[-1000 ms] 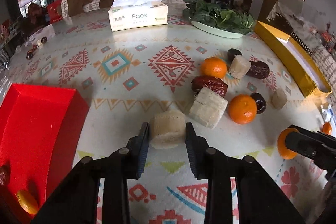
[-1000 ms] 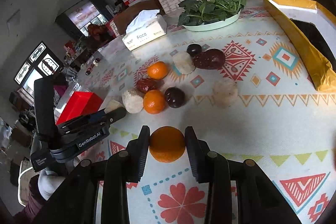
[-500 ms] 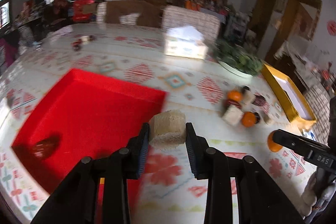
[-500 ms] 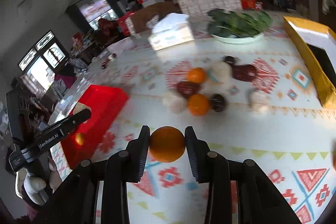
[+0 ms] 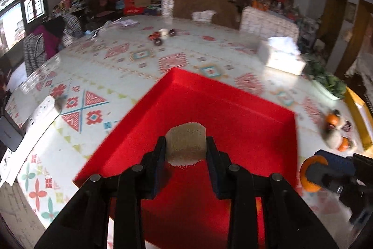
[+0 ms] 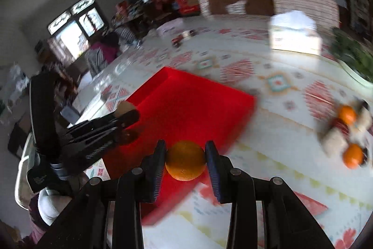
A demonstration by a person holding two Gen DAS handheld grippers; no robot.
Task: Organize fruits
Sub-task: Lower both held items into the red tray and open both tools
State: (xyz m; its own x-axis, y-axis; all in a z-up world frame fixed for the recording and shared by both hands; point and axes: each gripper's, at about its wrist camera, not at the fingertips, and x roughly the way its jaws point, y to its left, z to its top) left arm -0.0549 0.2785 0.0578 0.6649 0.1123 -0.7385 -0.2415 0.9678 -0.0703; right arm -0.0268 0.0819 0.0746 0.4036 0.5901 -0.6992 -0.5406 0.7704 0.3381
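In the lower middle of the left wrist view, my left gripper (image 5: 185,148) was clenched on the pale fibrous chunk (image 5: 186,144), which hung above the red tray (image 5: 233,109). In the lower middle of the right wrist view, my right gripper (image 6: 185,159) grasped the orange (image 6: 185,160) over the near edge of the same tray. I judged two risks. If I released the orange there, it could roll out onto the bench (image 6: 268,155). Also the two grippers were close together over the tray, so they could knock each other. The other fruits (image 6: 347,134) lay at the right side.
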